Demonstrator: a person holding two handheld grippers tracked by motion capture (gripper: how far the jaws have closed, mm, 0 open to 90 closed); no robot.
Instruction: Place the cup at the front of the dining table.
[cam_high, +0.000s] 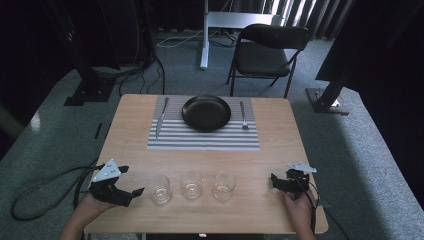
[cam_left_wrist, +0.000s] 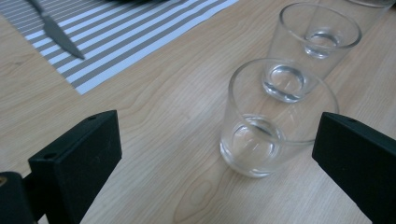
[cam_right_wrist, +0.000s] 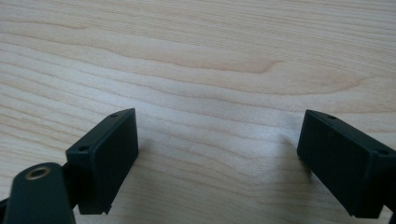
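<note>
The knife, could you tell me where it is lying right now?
In the high view the knife lies on the striped placemat, at its left edge, just left of the black plate.

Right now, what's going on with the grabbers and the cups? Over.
Left gripper open, aimed at nearest glass. Right gripper open over bare table. Three glasses in a row, untouched. Nothing in the way.
</note>
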